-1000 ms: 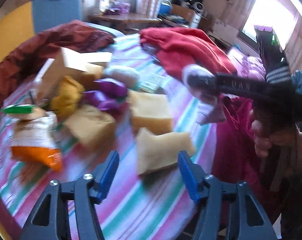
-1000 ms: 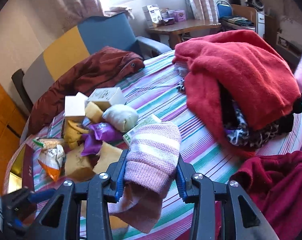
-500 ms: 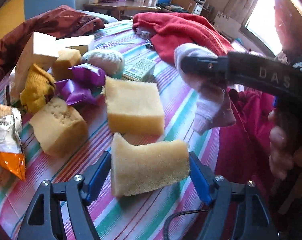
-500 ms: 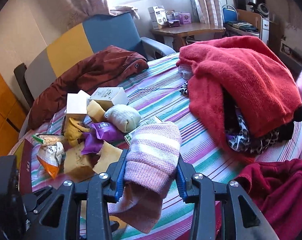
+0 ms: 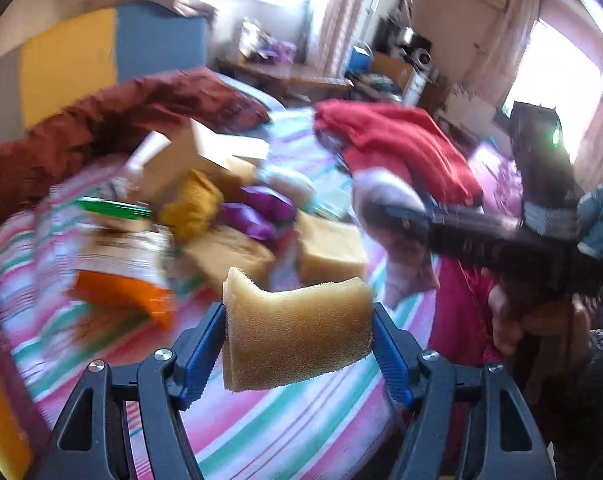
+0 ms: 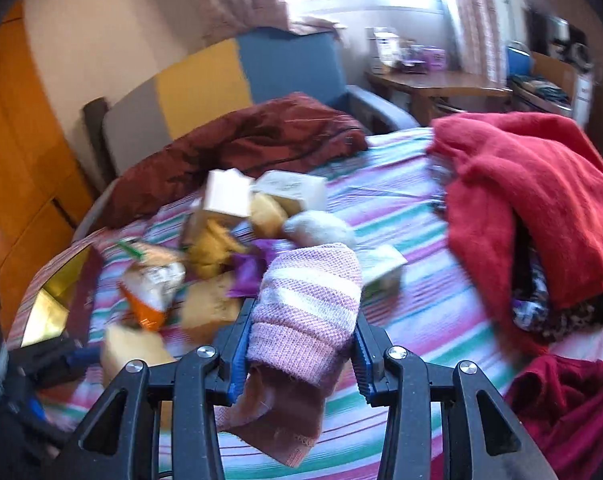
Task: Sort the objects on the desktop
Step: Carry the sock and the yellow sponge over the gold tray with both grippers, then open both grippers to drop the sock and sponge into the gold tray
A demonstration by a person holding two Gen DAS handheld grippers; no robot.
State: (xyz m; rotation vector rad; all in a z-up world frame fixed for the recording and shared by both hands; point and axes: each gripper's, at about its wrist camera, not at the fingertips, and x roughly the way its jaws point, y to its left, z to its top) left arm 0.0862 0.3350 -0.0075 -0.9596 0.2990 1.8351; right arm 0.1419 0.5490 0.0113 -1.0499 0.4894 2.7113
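My left gripper (image 5: 297, 344) is shut on a yellow sponge (image 5: 297, 332) and holds it above the striped table (image 5: 261, 432). My right gripper (image 6: 301, 344) is shut on a pink striped sock (image 6: 307, 312), which hangs down between its jaws. The right gripper with the sock also shows in the left wrist view (image 5: 393, 216), to the right of the pile. The pile holds more sponges (image 5: 333, 252), a purple wrapper (image 5: 261, 212), an orange snack bag (image 5: 121, 272), a yellow cloth (image 5: 189, 208) and white boxes (image 6: 289, 188).
A red blanket (image 6: 533, 200) lies at the table's right. A dark red jacket (image 6: 253, 148) lies at the back by a blue and yellow chair (image 6: 229, 76). A maroon cloth (image 6: 573, 404) lies at the near right. A gold box (image 6: 53, 308) sits at the left edge.
My left gripper closed on the near sponge and lifted it off the table. My right gripper kept hold of the sock and shifted a little.
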